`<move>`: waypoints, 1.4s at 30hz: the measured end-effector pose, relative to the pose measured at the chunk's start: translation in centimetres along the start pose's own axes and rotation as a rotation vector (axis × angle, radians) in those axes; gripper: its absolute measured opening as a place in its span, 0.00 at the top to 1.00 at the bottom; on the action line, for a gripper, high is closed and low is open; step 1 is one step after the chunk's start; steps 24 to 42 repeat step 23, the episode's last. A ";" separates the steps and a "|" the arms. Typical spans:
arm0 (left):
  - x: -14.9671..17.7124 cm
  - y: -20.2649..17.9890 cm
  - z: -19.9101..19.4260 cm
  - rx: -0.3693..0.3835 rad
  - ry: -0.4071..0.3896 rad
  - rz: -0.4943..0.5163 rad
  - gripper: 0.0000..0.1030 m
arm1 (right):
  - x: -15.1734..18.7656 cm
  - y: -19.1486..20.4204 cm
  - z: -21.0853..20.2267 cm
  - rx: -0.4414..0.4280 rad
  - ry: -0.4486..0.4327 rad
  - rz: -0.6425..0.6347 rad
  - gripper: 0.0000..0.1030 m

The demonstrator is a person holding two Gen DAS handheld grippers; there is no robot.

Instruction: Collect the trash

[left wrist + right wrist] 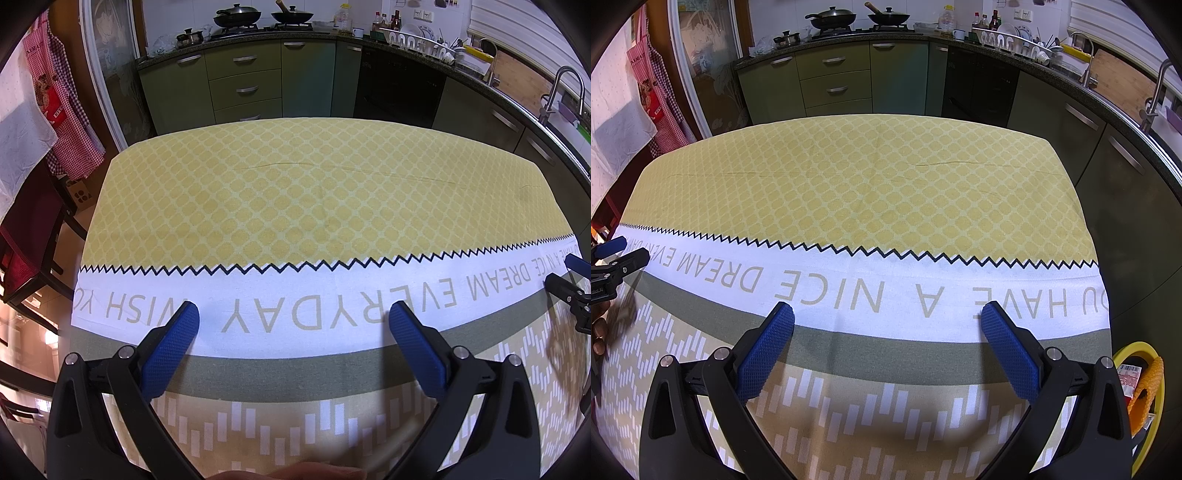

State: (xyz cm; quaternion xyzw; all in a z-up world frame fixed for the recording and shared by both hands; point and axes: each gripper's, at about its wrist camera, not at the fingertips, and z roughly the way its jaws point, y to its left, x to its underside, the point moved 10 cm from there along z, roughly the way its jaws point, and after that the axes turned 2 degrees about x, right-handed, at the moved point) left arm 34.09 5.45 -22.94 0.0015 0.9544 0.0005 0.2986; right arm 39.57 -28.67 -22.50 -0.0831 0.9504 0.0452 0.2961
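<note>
My left gripper [293,314] hangs open over the near part of a table under a yellow and white patterned cloth [295,192], nothing between its blue pads. My right gripper [886,314] is also open and holds nothing, over the same cloth [857,184] further right. Beside the table's right edge, low down, stands a yellow-rimmed bin [1124,352] holding an orange mesh piece [1147,391] and a red and white wrapper [1128,374]. No loose trash shows on the cloth. The right gripper [567,288] peeks in at the left view's right edge; the left gripper [618,254] shows at the right view's left edge.
Green kitchen cabinets [243,88] and a dark counter with woks [236,16] run behind the table. A dish rack [1008,38] and taps [569,88] line the right counter. A dark chair [29,236] and a hanging checked apron [59,92] stand left.
</note>
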 end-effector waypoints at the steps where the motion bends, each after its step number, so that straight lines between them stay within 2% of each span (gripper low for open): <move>1: 0.0 0.0 0.0 0.000 0.000 0.000 0.05 | 0.0 0.0 0.0 0.000 0.000 0.000 0.03; 42: 0.0 0.3 -0.1 0.001 0.000 0.003 0.05 | 0.0 0.0 0.0 0.000 0.000 0.000 0.03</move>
